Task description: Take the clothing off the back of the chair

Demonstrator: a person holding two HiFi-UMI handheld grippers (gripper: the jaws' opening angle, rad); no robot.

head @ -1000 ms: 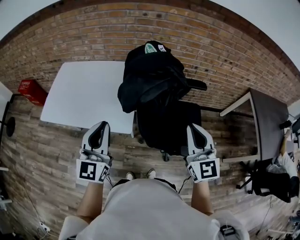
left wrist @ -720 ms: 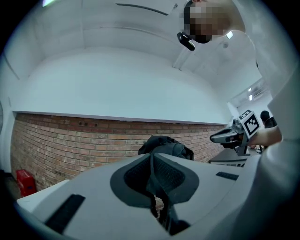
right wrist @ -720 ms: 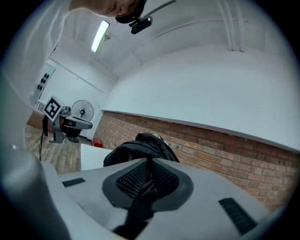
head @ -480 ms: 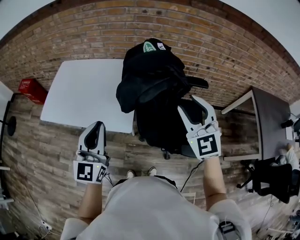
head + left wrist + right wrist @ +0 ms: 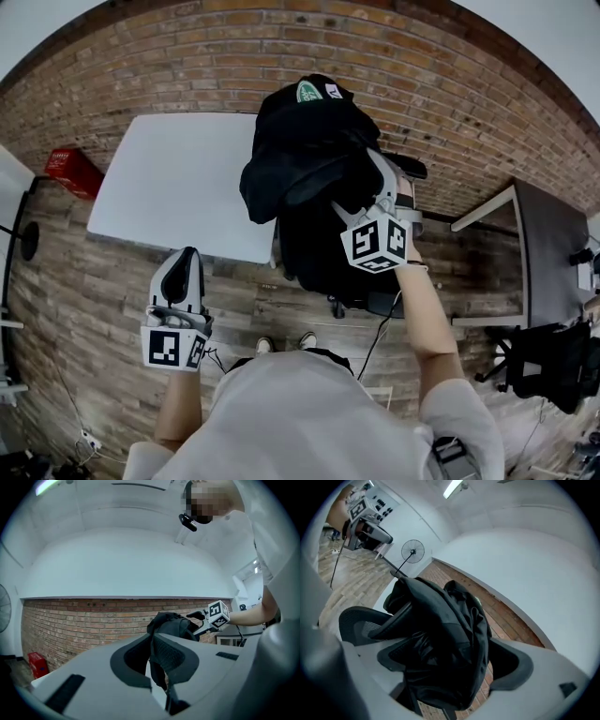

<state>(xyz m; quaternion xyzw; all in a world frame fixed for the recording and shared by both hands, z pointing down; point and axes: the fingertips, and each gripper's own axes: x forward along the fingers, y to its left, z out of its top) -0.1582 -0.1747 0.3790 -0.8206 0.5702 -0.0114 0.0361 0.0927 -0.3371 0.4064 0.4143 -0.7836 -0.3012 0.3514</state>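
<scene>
The left hand-held gripper (image 5: 188, 255) is held closed and empty, while the black jacket (image 5: 300, 141), heaped on the back of the office chair (image 5: 319, 255) and framed between the just-opened jaws of the right hand-held gripper (image 5: 382, 169), may be snagged on the backrest if pulled sideways.

Black jacket (image 5: 295, 150), green-and-white label at collar: bunched in loose folds, draped over the backrest of a black office chair (image 5: 323, 258), sleeves hanging.

White short-sleeved shirt (image 5: 309, 412); left gripper (image 5: 187, 258) and right gripper (image 5: 380, 178), pale grey, bear black-and-white marker cubes (image 5: 375, 246).
</scene>
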